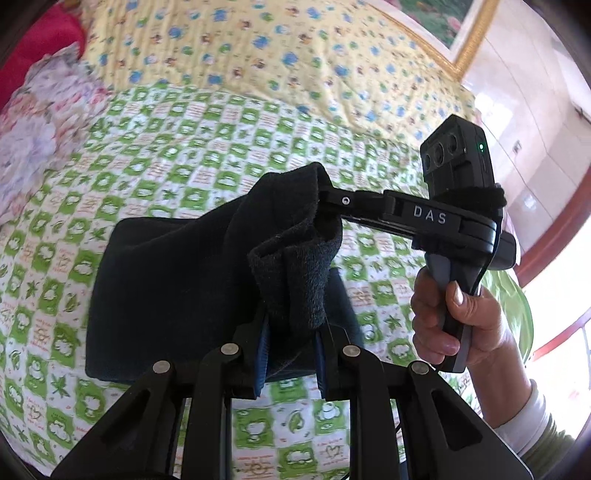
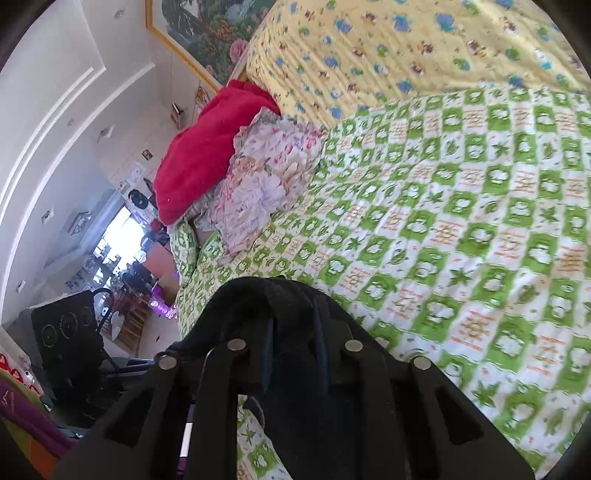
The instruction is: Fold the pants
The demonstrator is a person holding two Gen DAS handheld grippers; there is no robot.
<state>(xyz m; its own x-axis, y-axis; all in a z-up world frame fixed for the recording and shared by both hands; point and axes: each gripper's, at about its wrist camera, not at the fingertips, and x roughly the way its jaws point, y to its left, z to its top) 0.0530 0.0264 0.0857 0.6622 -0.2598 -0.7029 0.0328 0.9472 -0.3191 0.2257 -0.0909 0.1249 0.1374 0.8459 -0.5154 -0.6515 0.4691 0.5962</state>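
Note:
Dark navy pants (image 1: 166,280) hang in a folded bundle above the green checkered bedspread (image 1: 192,162). My left gripper (image 1: 290,332) is shut on one bunched edge of the pants, cloth filling the space between its blue pads. My right gripper (image 1: 328,210) comes in from the right, held by a hand (image 1: 454,325), and its tips are buried in the far edge of the pants. In the right wrist view the right gripper (image 2: 293,332) is shut on dark cloth (image 2: 258,299) that covers its fingertips.
A yellow patterned quilt (image 1: 280,48) lies at the head of the bed. A floral pillow (image 2: 266,173) and a red blanket (image 2: 207,147) sit at the bed's side. A framed picture (image 2: 207,33) hangs on the wall. A black device (image 2: 66,328) and clutter stand beside the bed.

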